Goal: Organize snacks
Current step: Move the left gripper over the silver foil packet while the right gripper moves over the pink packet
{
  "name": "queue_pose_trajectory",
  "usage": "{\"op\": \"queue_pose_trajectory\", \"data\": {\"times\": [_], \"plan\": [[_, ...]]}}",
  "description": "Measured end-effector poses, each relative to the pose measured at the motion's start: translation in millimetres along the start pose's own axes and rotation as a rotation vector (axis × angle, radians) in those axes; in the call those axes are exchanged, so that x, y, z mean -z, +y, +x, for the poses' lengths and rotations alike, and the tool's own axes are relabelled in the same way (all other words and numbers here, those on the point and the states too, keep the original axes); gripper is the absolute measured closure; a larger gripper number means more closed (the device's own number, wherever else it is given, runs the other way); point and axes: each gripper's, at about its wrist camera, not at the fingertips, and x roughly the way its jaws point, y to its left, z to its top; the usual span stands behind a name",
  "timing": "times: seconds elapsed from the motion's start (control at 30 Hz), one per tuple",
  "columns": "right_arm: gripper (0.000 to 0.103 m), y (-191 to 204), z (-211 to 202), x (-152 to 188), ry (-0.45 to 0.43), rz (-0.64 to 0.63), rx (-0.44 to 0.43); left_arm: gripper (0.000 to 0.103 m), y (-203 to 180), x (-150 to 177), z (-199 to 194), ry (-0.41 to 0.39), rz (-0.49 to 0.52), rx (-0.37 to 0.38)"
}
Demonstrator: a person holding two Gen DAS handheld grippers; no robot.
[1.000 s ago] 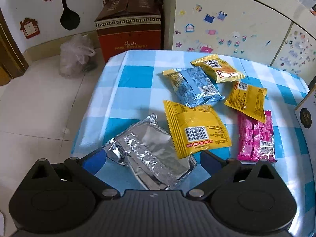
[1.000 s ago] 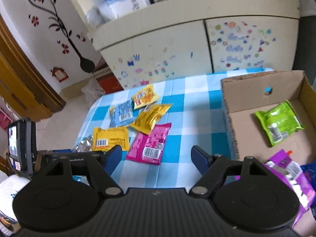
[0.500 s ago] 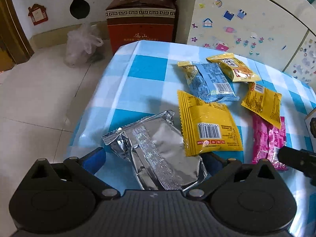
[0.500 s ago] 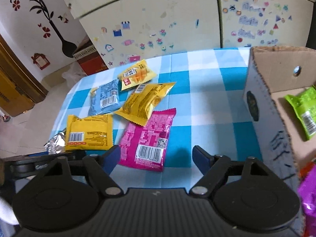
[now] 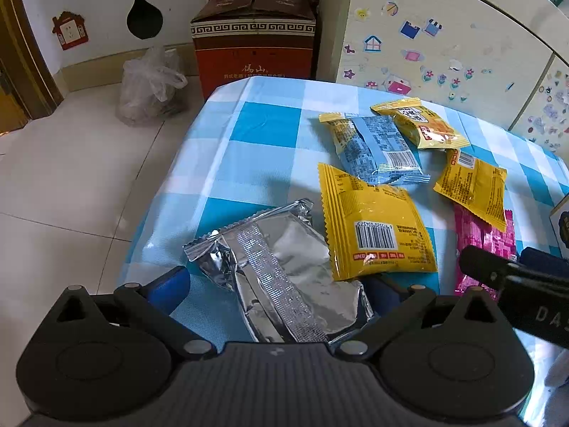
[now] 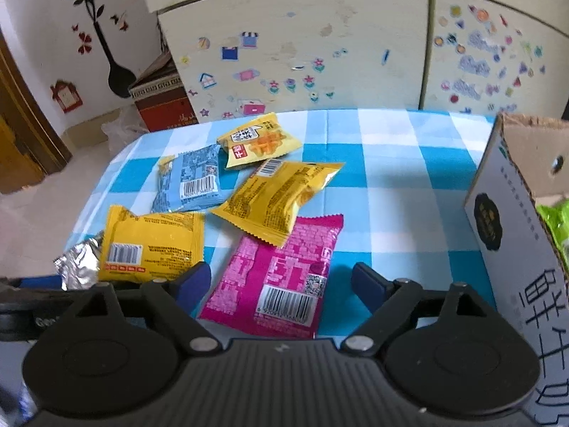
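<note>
Six sealed snack packets lie on a table under a blue-and-white checked cloth (image 5: 263,131), all flat, crinkly pillow packs with serrated end seams. Nearest the left edge is one silver foil packet (image 5: 284,277), wrinkled and mirror-bright, with a ribbed seam down its back; the left gripper (image 5: 275,283) stands with its blue-padded jaws wide, one on either side of this packet's near end, not pressing it. Just right of it, overlapping its edge, is a large yellow packet (image 5: 373,224) lying barcode up. Farther back are a blue packet (image 5: 377,149), a yellow-orange packet with a printed front (image 5: 423,124), and a smaller yellow packet (image 6: 281,199) whose corner overlaps the single glossy pink packet (image 6: 284,274). The right gripper (image 6: 281,281) also has wide jaws, straddling the pink packet's near end. At the right stands an open corrugated cardboard box (image 6: 512,235), a green packet (image 6: 554,224) visible inside.
</note>
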Motion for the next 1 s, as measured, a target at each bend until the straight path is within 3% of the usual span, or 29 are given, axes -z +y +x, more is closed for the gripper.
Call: {"op": "queue_pose_trajectory", "data": {"times": [0.1,0.23,0.33,0.47,0.57,0.73,0.83,0.93,1.0], "plan": [[0.02,1.0,-0.3,1.2,-0.006,-0.02,0.011,0.002,-0.8,0.1,-1.1,-0.002,0.012,0.005],[0.043,-0.7,-4.2,0.1,-0.003,-0.025,0.003,0.019,-5.9,0.9,-7.7,0.001,0.042,0.042],[0.053,-1.8,-8.3,0.3,0.007,-0.025,-0.013,0.028,-8.7,4.2,-13.4,0.004,0.069,0.052],[0.07,-7.8,-15.3,0.1,0.036,0.002,-0.045,0.031,-4.8,8.1,-20.7,0.046,0.054,0.088],[0.076,-11.6,-21.9,2.9,0.058,0.013,-0.068,0.033,-3.6,15.0,-27.1,0.08,0.067,0.106],[0.075,-17.4,-33.1,13.5,0.093,0.001,-0.086,0.033,-5.7,31.3,-38.4,0.106,0.132,0.103],[0.07,-25.8,-35.2,14.8,0.085,0.073,-0.126,0.03,-0.7,32.4,-43.6,0.074,0.09,0.096],[0.05,-25.3,-33.3,13.0,0.061,0.099,-0.13,0.018,-2.2,27.9,-45.5,0.029,0.084,0.063],[0.044,-20.6,-29.9,12.2,0.033,0.088,-0.117,0.015,-3.5,25.5,-43.2,0.011,0.076,0.036]]}}
